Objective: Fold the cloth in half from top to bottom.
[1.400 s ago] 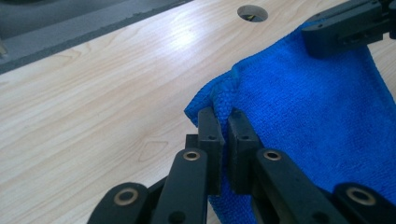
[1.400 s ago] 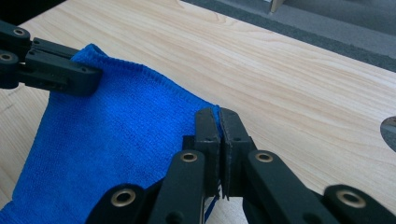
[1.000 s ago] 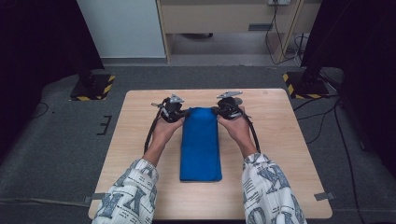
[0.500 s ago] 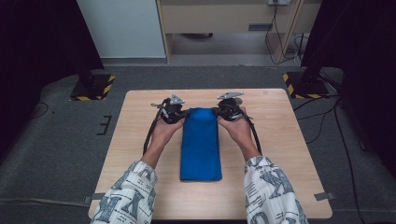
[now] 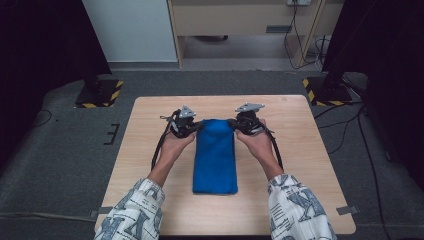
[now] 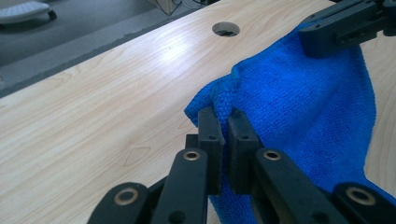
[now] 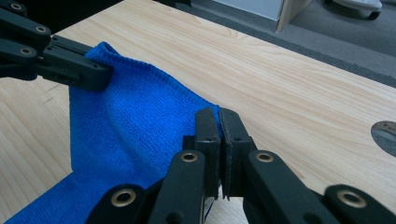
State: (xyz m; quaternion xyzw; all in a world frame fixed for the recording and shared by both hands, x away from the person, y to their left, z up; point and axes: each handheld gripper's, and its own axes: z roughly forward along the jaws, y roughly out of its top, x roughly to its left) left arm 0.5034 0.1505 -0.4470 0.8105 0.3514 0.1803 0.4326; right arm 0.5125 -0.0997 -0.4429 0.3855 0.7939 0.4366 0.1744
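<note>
A long blue microfibre cloth (image 5: pixel 215 157), folded into a narrow strip, lies in the middle of the light wooden table (image 5: pixel 310 170), with its length running from the person's side toward the far edge. The left gripper (image 5: pixel 192 126) holds the far left corner of the cloth; in the left gripper view its two black jaws are pressed together on a bunched fold of the blue fabric (image 6: pixel 224 100). The right gripper (image 5: pixel 239 123) holds the far right corner, and in the right gripper view its jaws are closed on the thin hem of the cloth (image 7: pixel 215 114). Between the two grippers the far end of the cloth is raised a little from the table and hangs in a soft curve (the near end lies flat).

The table around the cloth is bare wood, with a round cable hole (image 6: pixel 226 29) near its far edge. Both forearms wear patterned white sleeves (image 5: pixel 135 215). Beyond the table there is grey carpet (image 5: pixel 60 150), a pale cabinet (image 5: pixel 132 30) and two black stands with yellow-black striped bases (image 5: pixel 97 92). Nothing stands between the grippers and the cloth.
</note>
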